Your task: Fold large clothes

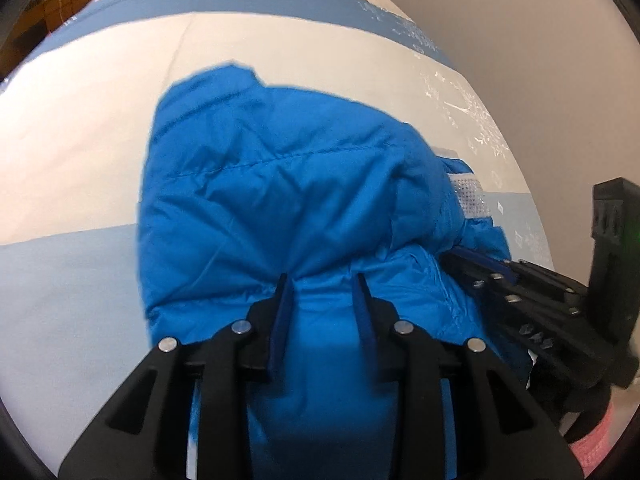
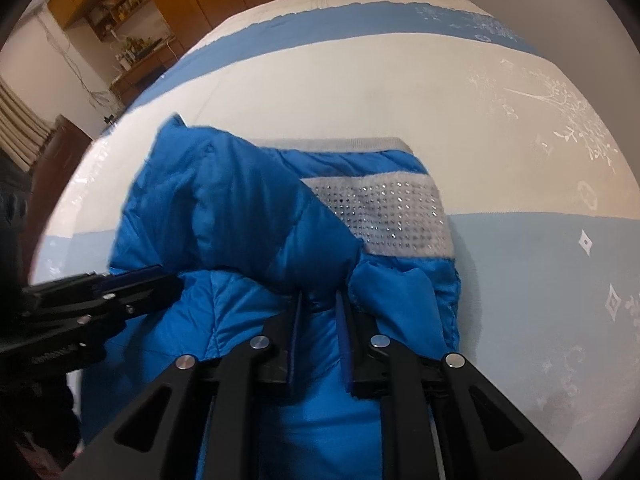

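The blue padded jacket (image 2: 248, 216) forms a raised heap in the near centre of the bed cover (image 2: 360, 92). Flat, unobstructed cover extends on the far side and to the left and right of the heap. The left gripper (image 2: 132, 280) and right gripper (image 2: 318, 296) sit close together on the near edge, restricting passage between them.
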Tool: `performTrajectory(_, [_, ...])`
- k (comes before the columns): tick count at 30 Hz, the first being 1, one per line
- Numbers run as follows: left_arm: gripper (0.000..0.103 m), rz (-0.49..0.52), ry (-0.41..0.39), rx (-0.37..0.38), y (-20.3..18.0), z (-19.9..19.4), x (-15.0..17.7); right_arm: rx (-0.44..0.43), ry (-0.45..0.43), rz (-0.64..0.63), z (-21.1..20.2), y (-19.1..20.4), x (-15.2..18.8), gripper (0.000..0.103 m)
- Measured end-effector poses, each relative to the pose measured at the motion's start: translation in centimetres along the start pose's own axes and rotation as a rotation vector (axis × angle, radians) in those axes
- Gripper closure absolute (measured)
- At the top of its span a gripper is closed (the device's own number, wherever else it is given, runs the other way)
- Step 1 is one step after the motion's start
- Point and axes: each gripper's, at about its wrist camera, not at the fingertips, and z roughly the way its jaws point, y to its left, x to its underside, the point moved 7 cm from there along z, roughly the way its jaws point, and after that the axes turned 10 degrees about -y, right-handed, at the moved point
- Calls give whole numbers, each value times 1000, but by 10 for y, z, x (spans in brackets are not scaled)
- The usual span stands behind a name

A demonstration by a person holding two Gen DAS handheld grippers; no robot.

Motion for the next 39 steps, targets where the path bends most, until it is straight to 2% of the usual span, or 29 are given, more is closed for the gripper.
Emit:
performTrajectory(2, [66, 10, -13, -1, -1, -17, 4, -35, -18, 9, -18, 1, 0, 85])
performTrajectory(6, [66, 64, -33, -3, -3, -45, 20, -61, -33, -73, -50, 17, 11, 84])
performTrajectory(9, [66, 93, -28, -1, -3, -47, 34, -52, -23, -82, -52, 18, 23, 84])
performTrajectory(14, [66, 122, -7, -25, 1, -27, 48, -50, 12, -49, -29, 11, 33, 87])
performTrajectory(23, [65, 82, -3, -8, 9, -6, 56, -54, 12, -14, -5, 3, 34, 90])
performTrajectory(28, [67, 0, 7, -2, 15, -18, 49, -58, 25, 26, -12, 1, 32, 90])
performTrajectory(32, [66, -7, 2, -31, 19, -32, 45, -68, 25, 49, -25, -1, 22, 87])
performTrajectory(34, [63, -13, 3, -46, 20, -36, 44, -64, 22, 43, -30, 0, 20, 83])
performTrajectory(36, [51, -5, -10, -75, 21, -43, 40, -59, 17, 34, -38, 2, 16, 79])
performTrajectory(39, [44, 1, -32, -106, 25, -51, 33, -35, -7, 18, -49, 0, 9, 69])
